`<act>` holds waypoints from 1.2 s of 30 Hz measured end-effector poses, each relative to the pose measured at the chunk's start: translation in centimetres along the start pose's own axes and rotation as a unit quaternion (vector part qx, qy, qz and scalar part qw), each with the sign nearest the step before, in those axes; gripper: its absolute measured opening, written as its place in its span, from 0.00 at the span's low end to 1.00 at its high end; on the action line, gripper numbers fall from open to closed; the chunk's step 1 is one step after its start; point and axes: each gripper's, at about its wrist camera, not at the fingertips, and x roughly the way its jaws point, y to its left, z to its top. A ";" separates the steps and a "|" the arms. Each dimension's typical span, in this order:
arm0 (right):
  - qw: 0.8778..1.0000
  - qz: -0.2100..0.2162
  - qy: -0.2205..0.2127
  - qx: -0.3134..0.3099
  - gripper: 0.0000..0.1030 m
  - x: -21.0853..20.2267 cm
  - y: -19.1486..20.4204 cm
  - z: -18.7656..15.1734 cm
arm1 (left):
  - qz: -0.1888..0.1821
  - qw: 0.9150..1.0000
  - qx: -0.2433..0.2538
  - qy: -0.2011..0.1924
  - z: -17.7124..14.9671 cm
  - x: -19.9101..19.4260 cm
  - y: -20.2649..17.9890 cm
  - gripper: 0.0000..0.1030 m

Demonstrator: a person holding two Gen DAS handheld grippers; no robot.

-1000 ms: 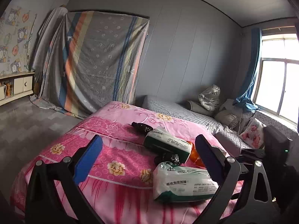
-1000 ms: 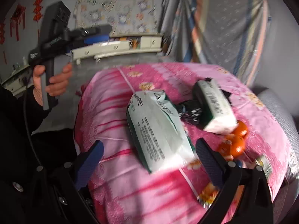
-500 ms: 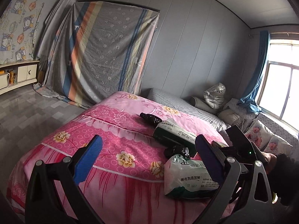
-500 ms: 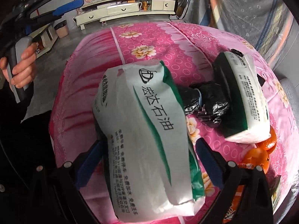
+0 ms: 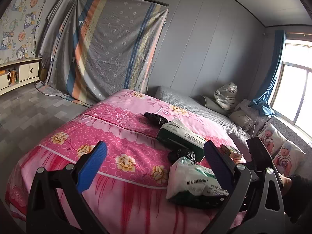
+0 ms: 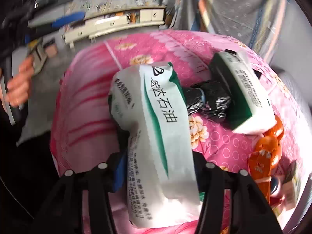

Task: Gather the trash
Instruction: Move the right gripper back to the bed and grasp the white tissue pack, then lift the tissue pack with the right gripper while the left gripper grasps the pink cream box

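Observation:
A white and green tissue pack (image 6: 161, 132) lies at the near end of the pink flowered bed (image 6: 81, 101). My right gripper (image 6: 158, 167) points down over it, its jaws closing with both pads pressing the pack's sides, and the pack is buckled. A second white and green pack (image 6: 245, 89) and a crumpled black bag (image 6: 208, 101) lie just beyond. My left gripper (image 5: 155, 148) hovers open over the bed with nothing between its fingers, left of the gripped pack (image 5: 193, 183).
Orange wrappers (image 6: 267, 152) and a small box (image 5: 231, 152) lie to the right of the packs, and another black bag (image 5: 156, 118) farther up the bed. Pillows (image 5: 282, 152) lie by the window. A low cabinet (image 5: 19, 74) and a draped sheet (image 5: 109, 48) stand along the walls.
My right gripper came down over the near tissue pack and its jaws narrowed from wide open onto the pack's sides. The left gripper stayed open and nearly still.

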 end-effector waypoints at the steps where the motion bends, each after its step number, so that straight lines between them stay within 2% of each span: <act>1: 1.000 0.011 -0.011 0.016 0.44 -0.5 -0.5 -0.2 | 0.000 1.000 0.003 0.001 0.1 0.0 -0.3 0.92; 5: 0.992 0.058 -0.076 0.081 0.43 -4.5 -3.0 -1.2 | -0.004 1.000 0.023 -0.003 0.3 -0.4 -1.6 0.92; 8: 0.976 0.078 -0.141 0.145 0.43 -9.5 -5.4 -3.2 | -0.008 0.999 0.050 -0.005 0.4 -0.6 -3.0 0.92; 10: 0.962 0.068 -0.185 0.187 0.44 -13.0 -7.1 -5.1 | -0.016 0.997 0.070 0.002 0.3 -0.2 -4.1 0.92; 12: 0.940 0.040 -0.238 0.242 0.44 -17.3 -9.1 -8.0 | -0.030 0.996 0.086 0.015 0.0 0.6 -5.4 0.92; 15: 0.907 -0.041 -0.296 0.298 0.44 -22.8 -10.5 -12.5 | -0.056 0.991 0.112 0.049 -0.5 2.6 -8.1 0.92; 18: 0.878 -0.063 -0.337 0.335 0.44 -26.4 -10.7 -16.9 | -0.093 0.979 0.155 0.092 -1.6 4.9 -12.2 0.92; 20: 0.863 -0.089 -0.349 0.354 0.44 -27.8 -10.3 -19.5 | -0.119 0.968 0.192 0.111 -2.8 6.2 -15.7 0.92; 23: 0.844 -0.089 -0.362 0.385 0.44 -28.6 -9.8 -22.9 | -0.158 0.948 0.237 0.142 -4.4 8.1 -20.7 0.92; 27: 0.834 -0.085 -0.366 0.405 0.44 -28.8 -9.0 -25.8 | -0.202 0.919 0.277 0.195 -6.4 11.6 -26.0 0.92; 28: 0.832 -0.079 -0.369 0.407 0.44 -29.0 -8.9 -26.6 | -0.212 0.909 0.285 0.217 -6.9 12.9 -27.2 0.92; 30: 0.827 -0.074 -0.372 0.414 0.44 -29.0 -8.4 -27.8 | -0.218 0.898 0.291 0.248 -7.7 14.9 -28.7 0.92; 32: 0.824 -0.072 -0.375 0.419 0.44 -29.0 -8.0 -28.8 | -0.213 0.891 0.294 0.274 -8.4 16.9 -29.8 0.90; 33: 0.822 -0.069 -0.376 0.421 0.44 -29.1 -7.9 -29.2 | -0.210 0.888 0.295 0.283 -8.6 17.7 -30.1 0.84; 34: 0.821 -0.067 -0.378 0.423 0.44 -29.0 -7.8 -29.3 | -0.208 0.885 0.297 0.292 -8.8 18.4 -30.2 0.72; 36: 0.817 -0.066 -0.382 0.427 0.44 -28.8 -7.8 -30.0 | -0.201 0.881 0.296 0.309 -9.2 19.6 -30.4 0.69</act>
